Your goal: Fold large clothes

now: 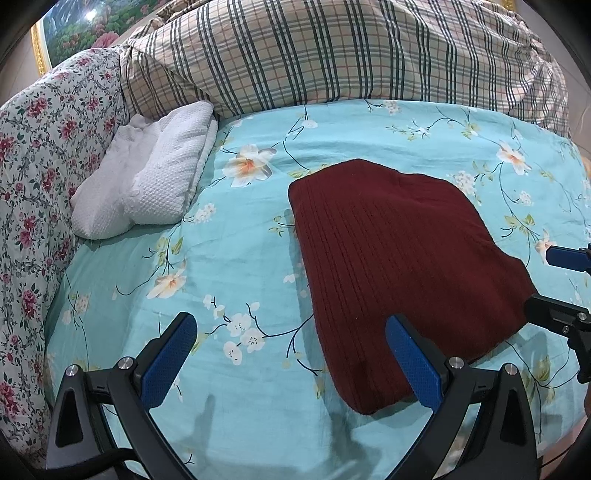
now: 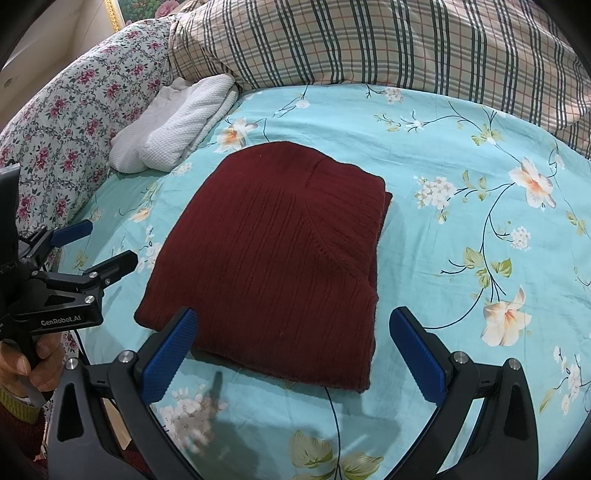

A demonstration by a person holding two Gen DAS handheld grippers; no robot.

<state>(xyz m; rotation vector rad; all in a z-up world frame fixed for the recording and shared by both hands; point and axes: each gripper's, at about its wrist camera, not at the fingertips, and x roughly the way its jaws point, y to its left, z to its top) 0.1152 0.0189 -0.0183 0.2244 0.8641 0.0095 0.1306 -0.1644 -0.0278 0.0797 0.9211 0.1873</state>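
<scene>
A dark red ribbed knit sweater (image 1: 399, 266) (image 2: 273, 258) lies folded into a compact block on the teal floral bedsheet (image 1: 221, 258) (image 2: 443, 147). My left gripper (image 1: 291, 325) is open and empty, hovering over the sheet by the sweater's near left edge, with its right finger over the sweater's near corner. In the right wrist view the left gripper (image 2: 110, 242) sits to the left of the sweater, held by a hand (image 2: 22, 365). My right gripper (image 2: 294, 315) is open and empty above the sweater's near edge. It also shows as the right gripper (image 1: 545, 282) at the sweater's right side.
A folded white textured cloth (image 1: 147, 177) (image 2: 177, 125) rests at the back left of the bed. A plaid quilt (image 1: 332, 55) (image 2: 369, 44) is heaped along the far side, and a pink-flowered quilt (image 1: 44, 166) (image 2: 74, 103) runs down the left. A framed picture (image 1: 74, 26) hangs behind.
</scene>
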